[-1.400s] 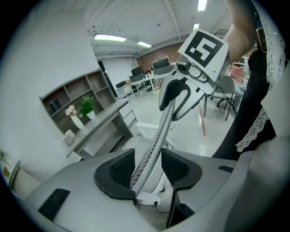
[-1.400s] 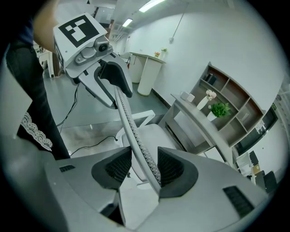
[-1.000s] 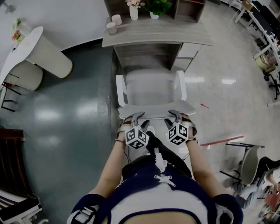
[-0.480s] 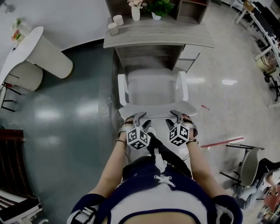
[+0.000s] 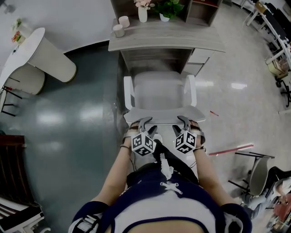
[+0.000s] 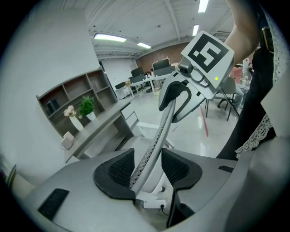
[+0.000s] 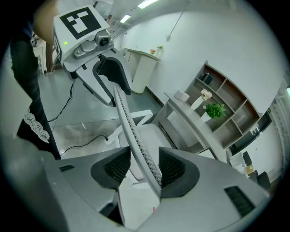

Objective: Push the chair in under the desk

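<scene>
Squarely Behind the Chair, Both Grippers Astride Its Back

Side by side at the top of the backrest, the left gripper [image 5: 144,122] [image 6: 148,159] and the right gripper [image 5: 184,119] [image 7: 139,165] each stood with jaws apart. The thin mesh backrest rim [image 6: 158,133] [image 7: 129,122] ran up between their dark pads. A gap showed on at least one side of the rim in each gripper view, so neither pair was clamped on it. In the right gripper view the rim leaned close to the right-hand pad. Both grippers pointed steeply down, the person's forearms reaching out to them from above.

Beyond them the pale grey chair [image 5: 159,91] faced the desk [image 5: 182,38]. It was lined up with the knee space, its white armrests and most of the seat out in the open, and the seat's front lay near the desk's edge. On the light wooden desktop stood two small cups [image 5: 119,30] at the left corner. A white vase [image 5: 142,13] of pink flowers and a green potted plant [image 5: 167,8] sat further back, against an open shelf unit [image 5: 200,10].

Underfoot, the floor [image 5: 68,123] was dark, glossy green to the left and changed to pale shiny tile on the right, where a red strip [image 5: 229,149] lay. A curved white table [image 5: 27,45] stood off to the left, and a second chair [image 5: 259,168] waited at the right.
</scene>
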A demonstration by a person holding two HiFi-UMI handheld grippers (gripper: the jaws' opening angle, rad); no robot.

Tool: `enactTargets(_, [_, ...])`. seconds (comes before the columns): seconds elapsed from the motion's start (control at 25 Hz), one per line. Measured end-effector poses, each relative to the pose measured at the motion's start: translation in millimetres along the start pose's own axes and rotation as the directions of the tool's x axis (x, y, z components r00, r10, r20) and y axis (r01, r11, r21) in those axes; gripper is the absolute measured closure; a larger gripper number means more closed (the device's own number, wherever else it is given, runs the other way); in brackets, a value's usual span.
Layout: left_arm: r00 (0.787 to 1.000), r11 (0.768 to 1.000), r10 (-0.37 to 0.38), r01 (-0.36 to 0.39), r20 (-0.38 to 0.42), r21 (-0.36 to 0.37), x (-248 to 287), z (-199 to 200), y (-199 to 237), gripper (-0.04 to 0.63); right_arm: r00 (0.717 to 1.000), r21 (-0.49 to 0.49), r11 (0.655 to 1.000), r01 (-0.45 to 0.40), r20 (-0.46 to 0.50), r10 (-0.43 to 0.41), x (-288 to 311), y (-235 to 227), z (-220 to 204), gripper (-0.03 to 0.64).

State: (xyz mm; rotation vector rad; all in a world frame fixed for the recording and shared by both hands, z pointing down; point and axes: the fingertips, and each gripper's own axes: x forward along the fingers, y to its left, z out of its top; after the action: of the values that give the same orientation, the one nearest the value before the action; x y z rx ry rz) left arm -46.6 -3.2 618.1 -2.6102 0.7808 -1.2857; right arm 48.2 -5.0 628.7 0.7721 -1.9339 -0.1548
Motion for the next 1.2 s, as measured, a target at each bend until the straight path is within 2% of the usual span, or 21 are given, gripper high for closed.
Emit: enactTargets(1.2, [1.0,1.0,-0.015,0.015,-0.004,0.005,12,3,24,0.405,1.0,-0.013,1.0,0.011,0.013,-0.01,15,-20,6,0.445])
